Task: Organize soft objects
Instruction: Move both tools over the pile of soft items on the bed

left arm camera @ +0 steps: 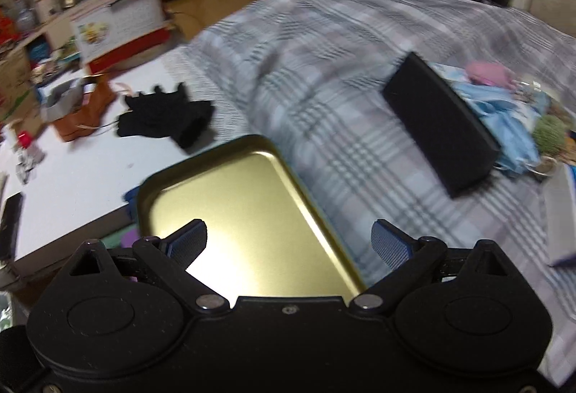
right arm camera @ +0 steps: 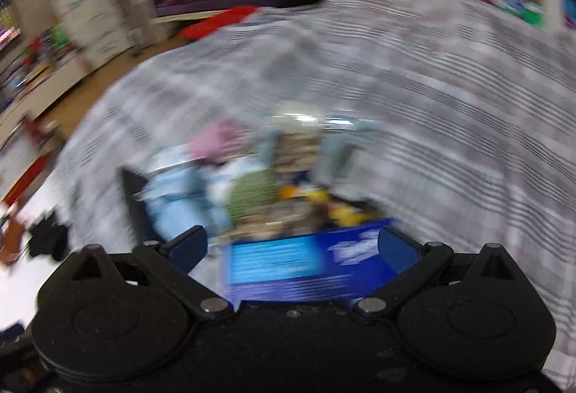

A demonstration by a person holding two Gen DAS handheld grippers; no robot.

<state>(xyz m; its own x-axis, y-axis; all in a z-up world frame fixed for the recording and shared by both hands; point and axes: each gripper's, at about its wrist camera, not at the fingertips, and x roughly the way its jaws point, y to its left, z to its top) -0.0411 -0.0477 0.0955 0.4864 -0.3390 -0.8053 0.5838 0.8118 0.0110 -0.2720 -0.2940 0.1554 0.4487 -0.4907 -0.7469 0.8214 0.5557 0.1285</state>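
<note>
Plaid grey-and-white cloth covers the bed (left arm camera: pixel 324 76), and the soft objects lie on it in a loose heap (left arm camera: pixel 504 105): a pale blue fabric piece (left arm camera: pixel 504 112), a pink item (left arm camera: pixel 489 72), a fuzzy green ball (left arm camera: pixel 549 134). A black flat slab (left arm camera: pixel 439 126) lies just beside the heap, touching its left edge.

Handling, as judgement: the blue fabric looks light and limp; it should bunch under a pinch and trail if taken at a corner, so a fold near its middle is the better hold. The green ball looks springy, not fragile; grip across its widest part. Nothing here appears heavy or slippery.

Left hand-held gripper (left arm camera: pixel 288 238): jaws wide, nothing between the pads, hovering over a gold metal tray (left arm camera: pixel 201 184) that sits at the bed's edge. Right hand-held gripper (right arm camera: pixel 291 245): jaws wide, empty, above a blue printed box (right arm camera: pixel 298 270), pointing at the heap.

View differences: only the left wrist view shows the tray, and also a black garment (left arm camera: pixel 165 119) on the white table (left arm camera: pixel 90 177), well apart from the heap. The right wrist view is heavily blurred but shows yellow and orange items (right arm camera: pixel 324 202) in the heap; what they are I cannot tell.
</note>
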